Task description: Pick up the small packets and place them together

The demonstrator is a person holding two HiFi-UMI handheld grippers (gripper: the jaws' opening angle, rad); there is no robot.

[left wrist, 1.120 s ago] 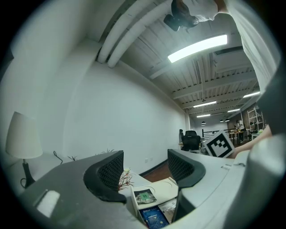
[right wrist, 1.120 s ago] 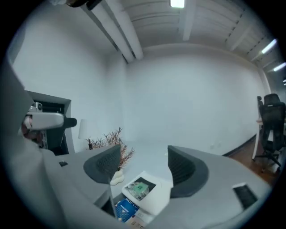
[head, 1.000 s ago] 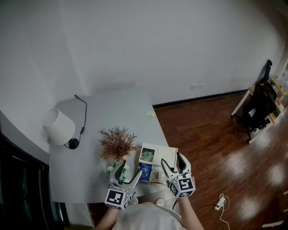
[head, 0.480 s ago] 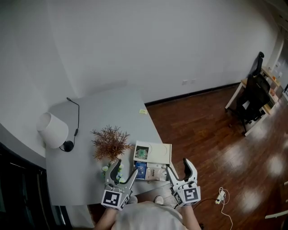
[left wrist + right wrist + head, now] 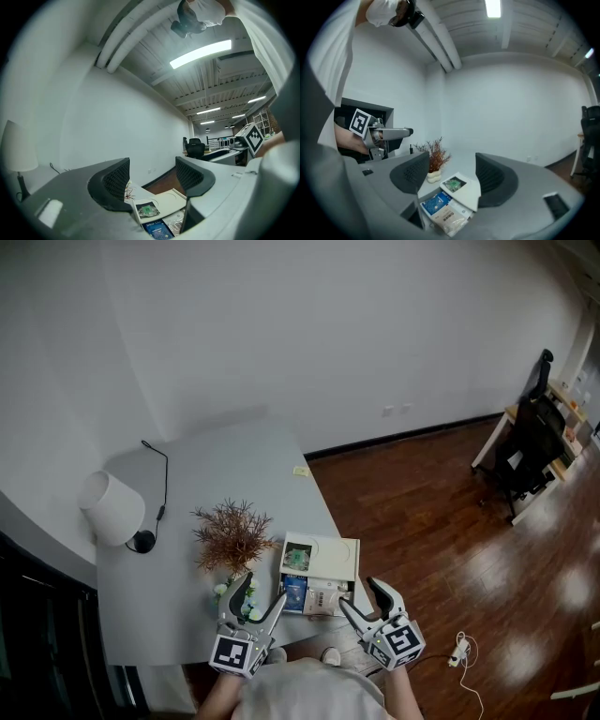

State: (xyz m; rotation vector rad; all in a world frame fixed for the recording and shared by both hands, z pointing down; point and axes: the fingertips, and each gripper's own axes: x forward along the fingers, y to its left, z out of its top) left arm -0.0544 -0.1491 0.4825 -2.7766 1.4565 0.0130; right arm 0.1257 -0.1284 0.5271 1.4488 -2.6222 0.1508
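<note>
Two small packets lie side by side near the front edge of the grey table [image 5: 225,474]: a blue packet [image 5: 294,593] [image 5: 435,203] [image 5: 157,230] and a pale clear packet [image 5: 324,599] [image 5: 451,220]. Just beyond them lies a white book [image 5: 323,557] [image 5: 464,188] with a green picture. My left gripper [image 5: 261,594] [image 5: 152,180] hovers open to the left of the blue packet, holding nothing. My right gripper [image 5: 364,598] [image 5: 452,176] is open at the table's near right corner, pointing over the packets. Its jaws have just been closing a little, with nothing between them.
A dried plant [image 5: 230,538] in a small white pot stands just left of the book. A white lamp [image 5: 112,507] with a black cable is at the table's left. A yellow note [image 5: 300,471] lies at the far edge. Wooden floor and a desk with a chair [image 5: 534,437] lie to the right.
My right gripper has drawn back from over the book's corner toward the table's near right corner, and its jaws have narrowed slightly. The left gripper has stayed put.
</note>
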